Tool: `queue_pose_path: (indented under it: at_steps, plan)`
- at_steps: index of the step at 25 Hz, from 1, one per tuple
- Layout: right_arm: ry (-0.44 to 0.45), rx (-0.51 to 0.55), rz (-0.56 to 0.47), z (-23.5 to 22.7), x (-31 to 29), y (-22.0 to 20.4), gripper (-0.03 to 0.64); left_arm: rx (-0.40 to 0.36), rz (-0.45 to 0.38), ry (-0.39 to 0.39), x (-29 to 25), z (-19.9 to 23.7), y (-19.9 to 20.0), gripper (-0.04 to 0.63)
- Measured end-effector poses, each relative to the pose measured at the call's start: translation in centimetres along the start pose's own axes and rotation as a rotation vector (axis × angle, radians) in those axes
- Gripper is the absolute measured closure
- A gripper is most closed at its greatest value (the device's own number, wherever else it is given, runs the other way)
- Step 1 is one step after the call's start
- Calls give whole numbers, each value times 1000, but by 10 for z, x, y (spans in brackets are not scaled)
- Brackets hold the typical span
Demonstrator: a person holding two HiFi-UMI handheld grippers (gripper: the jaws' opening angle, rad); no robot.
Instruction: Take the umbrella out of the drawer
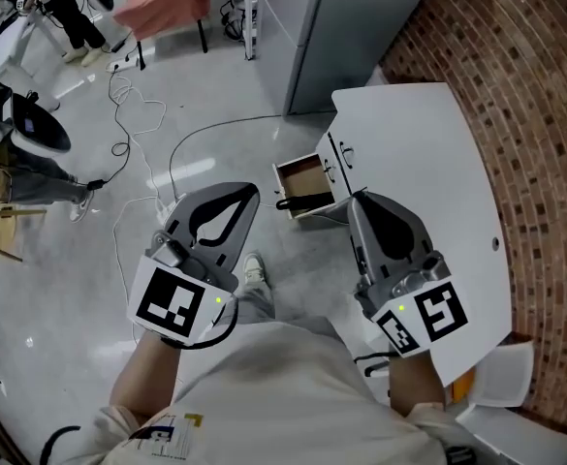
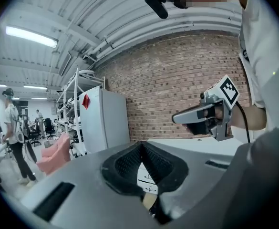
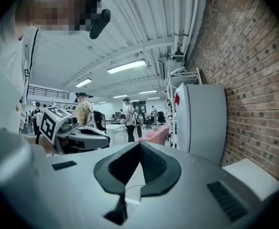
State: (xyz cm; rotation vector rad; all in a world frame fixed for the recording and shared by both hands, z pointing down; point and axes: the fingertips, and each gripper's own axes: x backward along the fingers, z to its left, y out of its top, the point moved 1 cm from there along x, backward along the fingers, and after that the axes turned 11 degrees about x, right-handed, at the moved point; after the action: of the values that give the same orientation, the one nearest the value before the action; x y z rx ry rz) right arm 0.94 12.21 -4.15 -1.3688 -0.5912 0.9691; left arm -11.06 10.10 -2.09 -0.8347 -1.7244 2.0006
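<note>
- Two sets of tongs, both clenched on nothing. The left tongs (image 2: 140, 145) have their ribbed pads pressed tip to tip, and the right tongs (image 3: 139, 145) do the same, with only the room showing past them.
- Both are held out nearly level in front of the body, side by side and apart, noses toward the drawer (image 1: 302, 172). I read this as the posture of an approach, not yet a reach.
- That drawer stands pulled out of the white cabinet (image 1: 428, 163), so its inside lies open from above. In the head view it sits beyond and between the two tips.
- A dark, long thing, probably the umbrella (image 1: 305, 201), lies across the drawer's front part, touched by neither tongs. One end pokes past the left wall, which looks the handiest place to grab.
- Whichever tongs take it must part their jaws first.
- Loose cables (image 1: 133, 95) trail over the floor left of the drawer, well clear of the reach.
</note>
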Motion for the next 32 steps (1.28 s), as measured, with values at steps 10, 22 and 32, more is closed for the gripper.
queue_pose_path:
  at_steps: [10, 22, 32]
  plan:
    - [-6, -8, 39, -13, -57, -2, 610, 32, 17, -59, -32, 53, -3, 588]
    - [28, -18, 56, -51, -74, -11, 609, 16, 48, -44, -67, 62, 5, 588]
    - [85, 28, 152, -88, -88, -54, 609, 0, 47, -17, -106, 64, 3, 588]
